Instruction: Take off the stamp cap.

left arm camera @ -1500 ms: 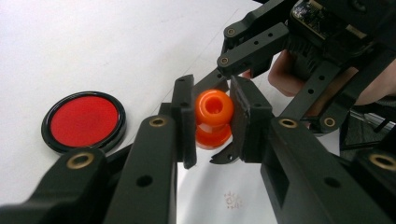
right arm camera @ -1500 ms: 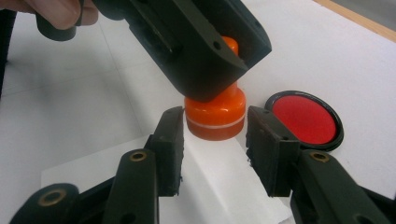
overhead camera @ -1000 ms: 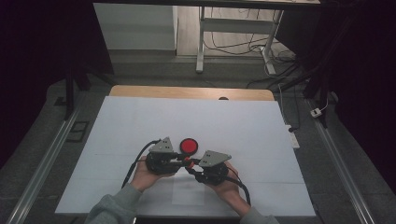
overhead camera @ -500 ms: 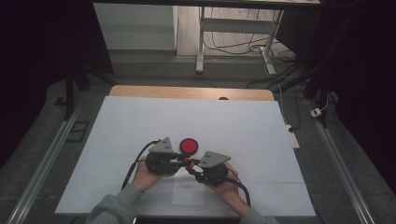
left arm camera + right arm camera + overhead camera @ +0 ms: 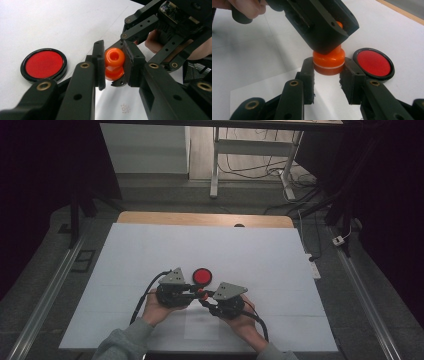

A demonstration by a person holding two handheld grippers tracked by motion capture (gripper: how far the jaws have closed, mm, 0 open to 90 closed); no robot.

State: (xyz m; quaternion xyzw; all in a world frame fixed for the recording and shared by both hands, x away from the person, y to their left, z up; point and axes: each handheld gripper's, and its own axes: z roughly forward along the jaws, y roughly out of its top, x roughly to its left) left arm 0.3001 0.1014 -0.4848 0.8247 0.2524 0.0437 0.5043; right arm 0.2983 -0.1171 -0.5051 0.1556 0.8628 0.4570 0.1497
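Gripping one orange piece just above the bench by a red disc, left tongs clench its top, right tongs its base; likely next, pulling or twisting apart.

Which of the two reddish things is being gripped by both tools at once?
The small orange knob-shaped piece: the left gripper clamps its narrow top and the right gripper its wider base. The flat red disc with a black rim lies apart on the table, untouched.

Black grippers (brass screws), grey sleeves.
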